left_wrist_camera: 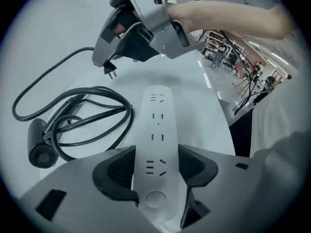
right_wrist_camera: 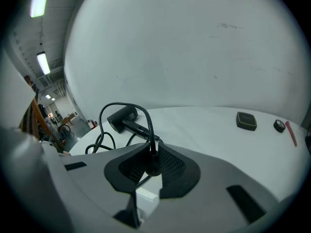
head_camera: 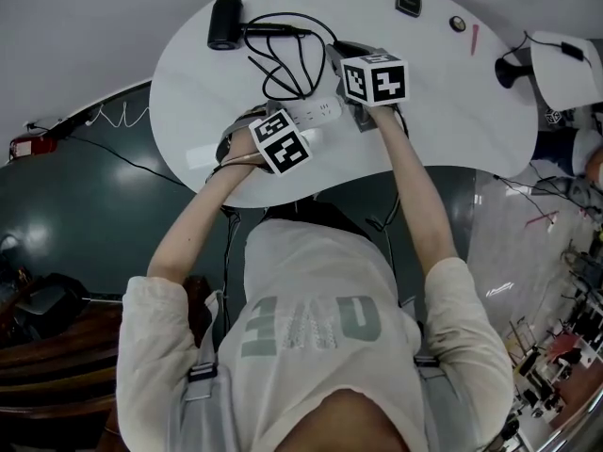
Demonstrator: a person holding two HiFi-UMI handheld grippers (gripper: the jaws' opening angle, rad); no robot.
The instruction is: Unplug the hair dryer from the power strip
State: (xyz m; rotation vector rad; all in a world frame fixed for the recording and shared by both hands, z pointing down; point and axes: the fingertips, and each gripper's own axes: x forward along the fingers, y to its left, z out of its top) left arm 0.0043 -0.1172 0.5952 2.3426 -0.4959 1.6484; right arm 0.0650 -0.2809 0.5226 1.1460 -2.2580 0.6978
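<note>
Pinning the power strip (left_wrist_camera: pixel 156 115) to the counter (head_camera: pixel 443 92), our left gripper (left_wrist_camera: pixel 155 166) clamps its fingers on the strip's sides, likely to stop it lifting. Our right gripper (right_wrist_camera: pixel 151 166) pinches the plug (left_wrist_camera: pixel 112 72) between its fingers, prongs clear of the sockets. The hair dryer (head_camera: pixel 226 24) lies beyond; the plug's body is mostly hidden.

Head view is way up, staring steeply down, so the whole white table (head_camera: pixel 452 92) fits in frame. Left gripper view sits low and close at the near edge, looking along the power strip (left_wrist_camera: pixel 155 130). Right gripper view hovers just above the tabletop, facing the far edge. All three catch the hair dryer (right_wrist_camera: pixel 121 118).
</note>
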